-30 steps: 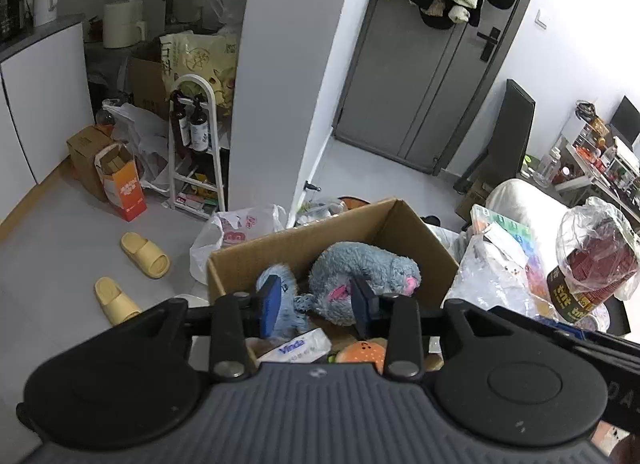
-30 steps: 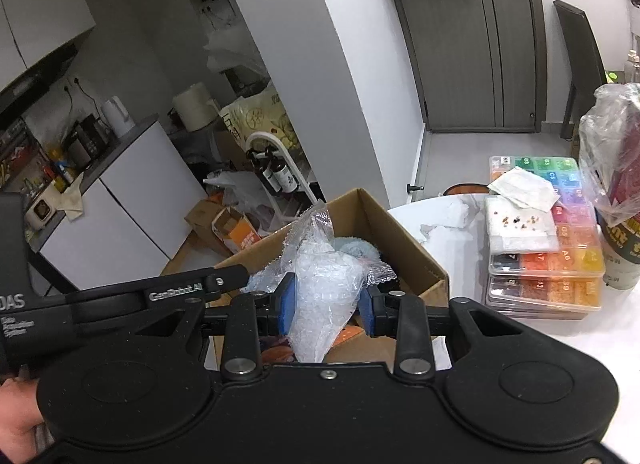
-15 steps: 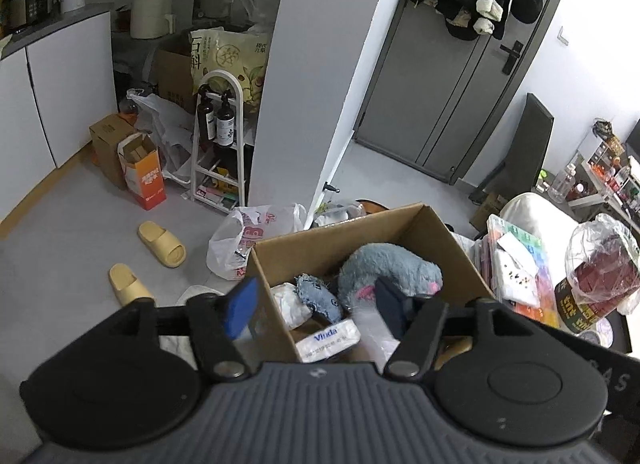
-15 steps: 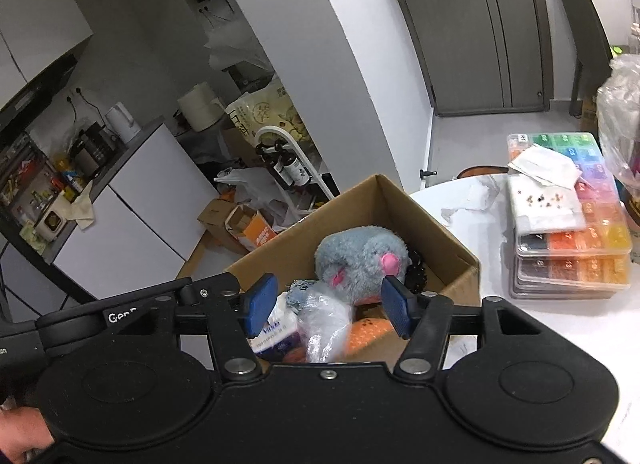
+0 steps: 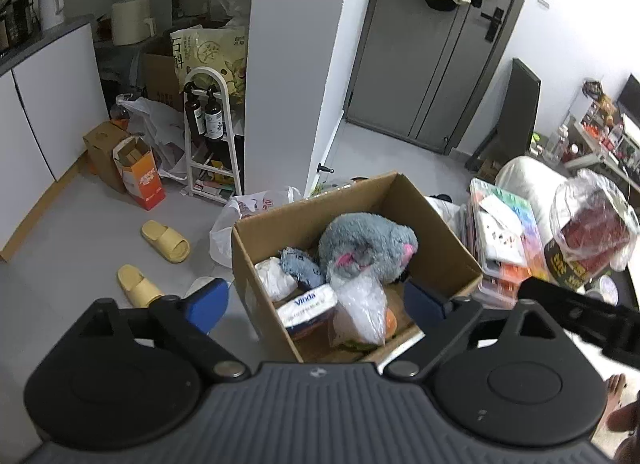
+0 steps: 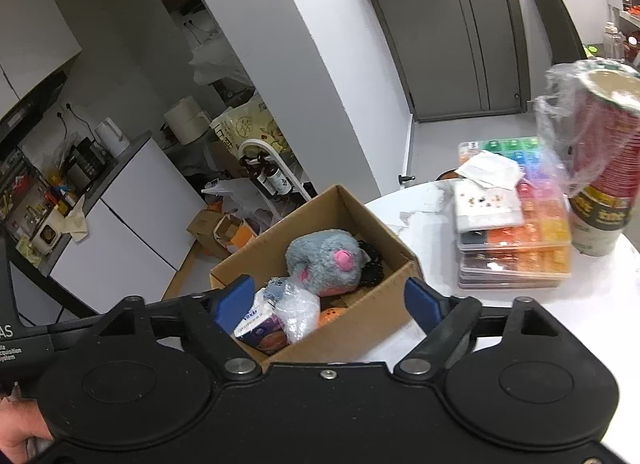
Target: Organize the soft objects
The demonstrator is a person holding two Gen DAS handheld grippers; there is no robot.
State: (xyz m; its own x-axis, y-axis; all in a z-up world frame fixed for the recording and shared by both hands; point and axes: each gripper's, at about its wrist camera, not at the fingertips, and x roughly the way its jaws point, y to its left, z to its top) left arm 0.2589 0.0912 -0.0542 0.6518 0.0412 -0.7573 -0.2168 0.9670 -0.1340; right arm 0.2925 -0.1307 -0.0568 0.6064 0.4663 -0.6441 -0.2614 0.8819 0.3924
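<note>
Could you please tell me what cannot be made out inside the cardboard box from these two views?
- Orange object: in both views mostly hidden by the clear plastic bag; what it is cannot be told.
- Black item: right wrist view shows only a sliver behind the grey plush mouse.
- Cardboard box bottom: covered by its contents, near edge hidden by the left gripper body.

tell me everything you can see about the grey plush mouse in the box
The grey plush mouse is fuzzy, with a pink nose and pink inner ear. It lies on its side at the far end of the open cardboard box, on top of the other contents, next to a clear plastic bag. Neither claw touches it.
</note>
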